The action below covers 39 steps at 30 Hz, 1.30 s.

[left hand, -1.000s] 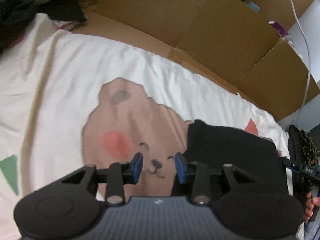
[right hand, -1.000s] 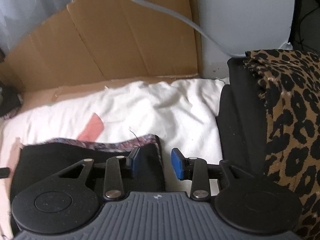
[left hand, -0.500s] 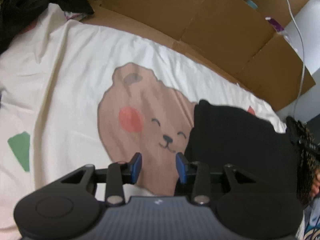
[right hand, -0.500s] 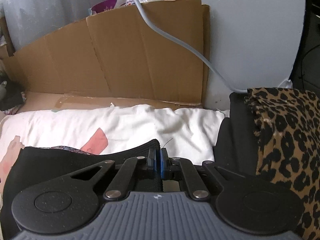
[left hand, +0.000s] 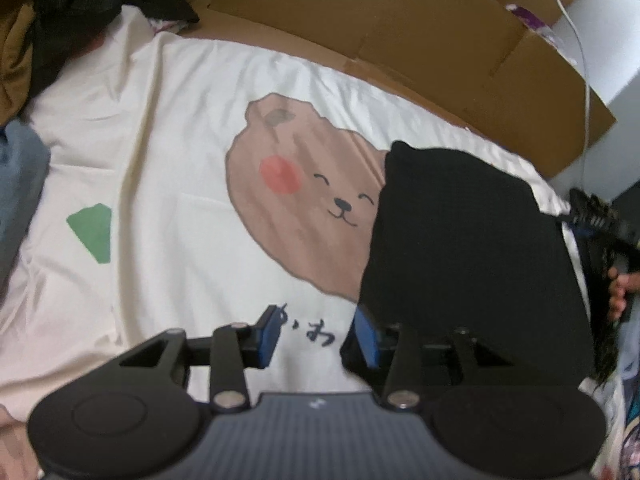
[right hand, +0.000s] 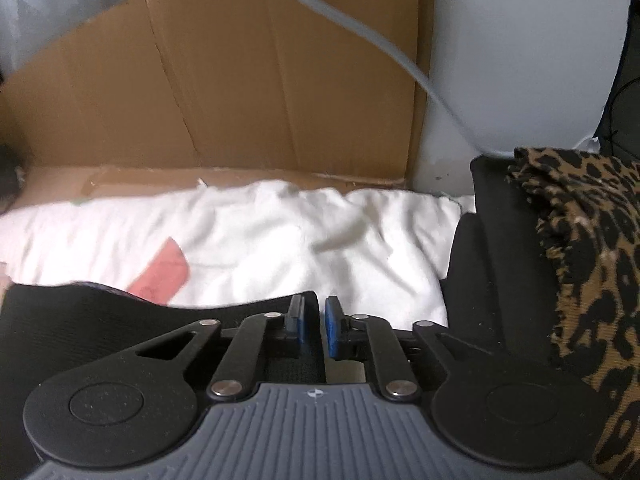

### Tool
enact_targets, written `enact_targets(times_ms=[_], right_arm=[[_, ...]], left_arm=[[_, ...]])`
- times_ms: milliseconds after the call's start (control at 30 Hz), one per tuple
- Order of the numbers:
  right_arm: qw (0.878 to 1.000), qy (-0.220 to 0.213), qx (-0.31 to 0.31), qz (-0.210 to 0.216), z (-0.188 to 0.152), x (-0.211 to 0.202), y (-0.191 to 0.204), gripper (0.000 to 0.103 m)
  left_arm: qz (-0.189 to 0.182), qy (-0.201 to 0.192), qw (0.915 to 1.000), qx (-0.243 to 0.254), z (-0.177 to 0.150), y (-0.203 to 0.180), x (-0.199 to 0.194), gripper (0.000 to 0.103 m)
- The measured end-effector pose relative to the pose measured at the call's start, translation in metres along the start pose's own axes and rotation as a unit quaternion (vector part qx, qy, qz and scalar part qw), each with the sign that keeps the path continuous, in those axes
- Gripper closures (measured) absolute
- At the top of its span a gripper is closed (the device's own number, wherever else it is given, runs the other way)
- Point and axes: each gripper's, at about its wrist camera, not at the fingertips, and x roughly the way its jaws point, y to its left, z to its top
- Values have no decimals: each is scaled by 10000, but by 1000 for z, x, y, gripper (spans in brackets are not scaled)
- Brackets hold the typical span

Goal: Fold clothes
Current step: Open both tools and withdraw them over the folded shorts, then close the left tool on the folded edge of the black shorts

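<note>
Black garment (left hand: 472, 248) lies flat on the bear-print sheet (left hand: 168, 168), toward its right side, covering the right edge of the printed bear face (left hand: 304, 200); it reads as an already folded slab with a clean straight left edge. Judgement: main folds done; what is left is perhaps a last squaring or a transfer to the pile at right, where a leopard-print cloth (right hand: 580, 264) sits on dark fabric. Long axis runs near-to-far, leaning slightly left at the far end; the far-left corner is rounded. Left gripper (left hand: 320, 338) hovers over the near-left corner, jaws apart and just opened a little wider, nothing between them but bare sheet; the right pad sits at the garment's edge, contact unclear. Right gripper (right hand: 314, 328) is at the garment's far-right edge; jaws have just parted, a narrow gap showing, black fabric between them but no pad pressing on it. Cardboard wall (left hand: 420, 36) beyond.
</note>
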Motion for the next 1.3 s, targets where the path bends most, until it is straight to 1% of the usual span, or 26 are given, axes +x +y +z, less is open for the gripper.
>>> enact_targets(times_ms=[67,100,133,233,367,433,533,633,833,967,1033,1133,1233,1300], right_arm=[[9999,-128,13,74,1,-12,-1,59],[9998,-164,39,138,0,-17,-1,58],[9996,-185,74,214,0,-22,-2,58],[9984,-298,227,428,-3,-38,-3,58],[9951,-461,493,725,-13,-65,-9,58],[9926,-526,655,872,-20,-79,-15,58],[9895,-542,905,991,-34,-98,-25,58],[9883,-536,1083,933,-52,-113,-34,58],[9899,-521,1029,824,-84,-142,-38,58],[9900,-528,1097,710,-98,-155,-36,57],[9893,-506,1166,718,-105,-160,-35,57],[9864,-342,1359,854,-115,-160,-33,57],[9804,-87,1671,1041,-128,-153,-34,57],[9744,117,1981,1060,-140,-147,-37,57]], left_arm=[[46,-7,9999,98,-4,-4,-1,57],[22,-11,10000,95,-5,-6,-1,54],[-7,-21,10000,85,-7,-8,-3,52],[-48,-111,9999,104,-12,-14,-8,49],[-177,-211,9996,113,-19,-22,-15,48],[-177,-260,9994,124,-23,-26,-18,48],[-219,-306,9992,165,-31,-30,-22,48],[-212,-364,9989,189,-40,-32,-27,48],[-193,-421,9987,213,-56,-30,-36,48],[-378,-352,9986,135,-66,-27,-38,48],[-395,-309,9986,158,-71,-28,-36,46],[-429,-266,9984,239,-80,-30,-32,46],[-578,-202,9976,335,-89,-32,-26,46],[-640,-142,9970,416,-95,-33,-22,47]])
